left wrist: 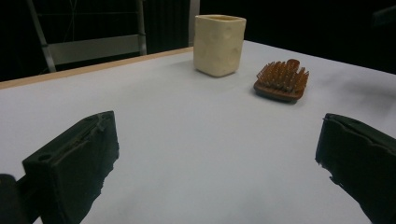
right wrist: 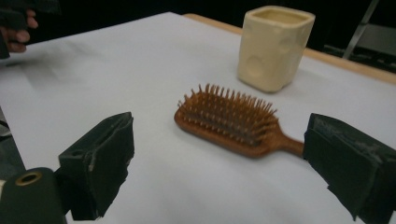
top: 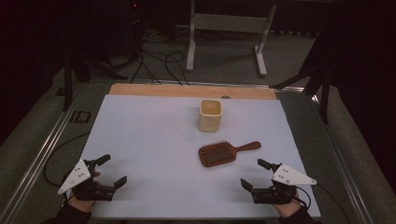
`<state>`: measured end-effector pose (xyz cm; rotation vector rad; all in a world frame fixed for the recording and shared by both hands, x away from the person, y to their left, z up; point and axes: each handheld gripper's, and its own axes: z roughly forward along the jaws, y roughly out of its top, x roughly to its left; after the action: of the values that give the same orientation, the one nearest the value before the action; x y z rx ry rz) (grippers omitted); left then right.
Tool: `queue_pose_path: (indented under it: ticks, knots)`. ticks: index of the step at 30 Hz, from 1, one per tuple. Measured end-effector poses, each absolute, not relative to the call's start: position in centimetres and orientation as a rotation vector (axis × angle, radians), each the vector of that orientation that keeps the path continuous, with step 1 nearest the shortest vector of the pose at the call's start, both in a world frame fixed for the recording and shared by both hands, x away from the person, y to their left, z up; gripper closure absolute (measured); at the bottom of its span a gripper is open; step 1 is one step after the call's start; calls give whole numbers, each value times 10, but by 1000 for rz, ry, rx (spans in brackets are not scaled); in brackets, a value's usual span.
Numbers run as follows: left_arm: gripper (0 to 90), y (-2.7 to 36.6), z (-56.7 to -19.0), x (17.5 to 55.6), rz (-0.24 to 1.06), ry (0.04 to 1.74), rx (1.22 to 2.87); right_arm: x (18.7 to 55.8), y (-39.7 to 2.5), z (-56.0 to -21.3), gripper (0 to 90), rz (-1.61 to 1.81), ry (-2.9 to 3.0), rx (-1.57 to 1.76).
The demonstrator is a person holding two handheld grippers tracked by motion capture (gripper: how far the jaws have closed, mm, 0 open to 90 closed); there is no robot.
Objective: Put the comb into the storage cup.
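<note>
Nearest to the camera in the high view, two hands enter from the bottom edge, and each one holds black tongs with a grey three-cornered plate on top. Both tongs hover low above the white sheet-covered table (top: 154, 135), and both stand with jaws wide apart and nothing between them.

As landmark I take the brown wooden paddle hairbrush (top: 224, 152), which lies flat on the table with its bristles up. Its handle points away from the left tongs (top: 112, 171), toward the far right side of the table. The right tongs (top: 251, 173) are near the hairbrush, just on the person's side of it and a little to the right. In the right gripper view the hairbrush (right wrist: 233, 121) lies in front of the two open jaws, not touching them, and the end of its handle goes behind the jaw that is on the right of that view. The left tongs are well apart from the hairbrush, on the person's side of it and far to the left.

Beyond the hairbrush, close to it but not touching, a cream square-sided ceramic cup (top: 210, 115) stands upright. In the left gripper view the cup (left wrist: 219, 44) and the hairbrush (left wrist: 282, 80) are side by side, far ahead of the open jaws.
</note>
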<state>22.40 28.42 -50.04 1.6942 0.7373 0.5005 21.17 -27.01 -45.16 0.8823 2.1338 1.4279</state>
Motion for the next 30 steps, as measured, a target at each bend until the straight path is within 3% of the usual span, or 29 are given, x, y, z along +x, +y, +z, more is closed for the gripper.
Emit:
queue_pose_path:
  ticks: [30]
  knots:
    - [1, 284, -500, 224, 502, 736, 1697, 247, -270, -403, 92, 1397, 2120, 786]
